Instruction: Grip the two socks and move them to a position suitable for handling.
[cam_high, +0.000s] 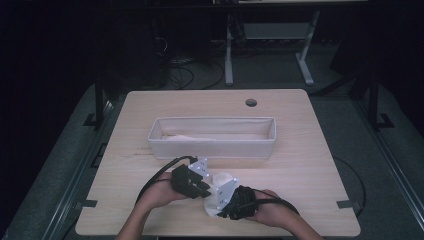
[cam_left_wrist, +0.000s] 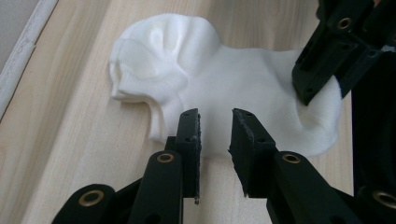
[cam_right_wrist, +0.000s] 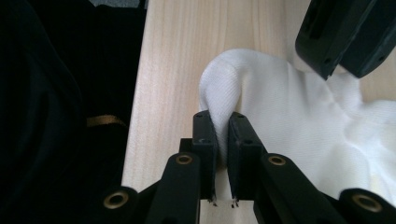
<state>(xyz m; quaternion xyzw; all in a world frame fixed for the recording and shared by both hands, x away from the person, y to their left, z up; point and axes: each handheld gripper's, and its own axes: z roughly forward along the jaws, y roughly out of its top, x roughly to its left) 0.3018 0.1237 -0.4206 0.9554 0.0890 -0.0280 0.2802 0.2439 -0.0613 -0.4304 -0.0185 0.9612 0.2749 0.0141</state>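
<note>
A crumpled white cloth (cam_high: 218, 191) lies on the wooden table near its front edge, between the two hands. My left gripper (cam_high: 200, 184) hangs over the cloth's left side. In the left gripper view it (cam_left_wrist: 215, 116) is open, its jaws just above the cloth (cam_left_wrist: 233, 79) with a gap between them. My right gripper (cam_high: 231, 204) sits at the cloth's near right end. The right gripper view has it (cam_right_wrist: 222, 116) shut on a raised fold of the cloth (cam_right_wrist: 289, 116). Each view catches the other gripper at top right: the right one (cam_left_wrist: 334, 46) and the left one (cam_right_wrist: 345, 32).
A long white fabric bin (cam_high: 212, 146) stands across the table's middle, just beyond the grippers, with something pale (cam_high: 190, 136) lying inside. A round cable hole (cam_high: 251, 102) is at the back. The table's front edge (cam_right_wrist: 135, 116) is close to my right gripper.
</note>
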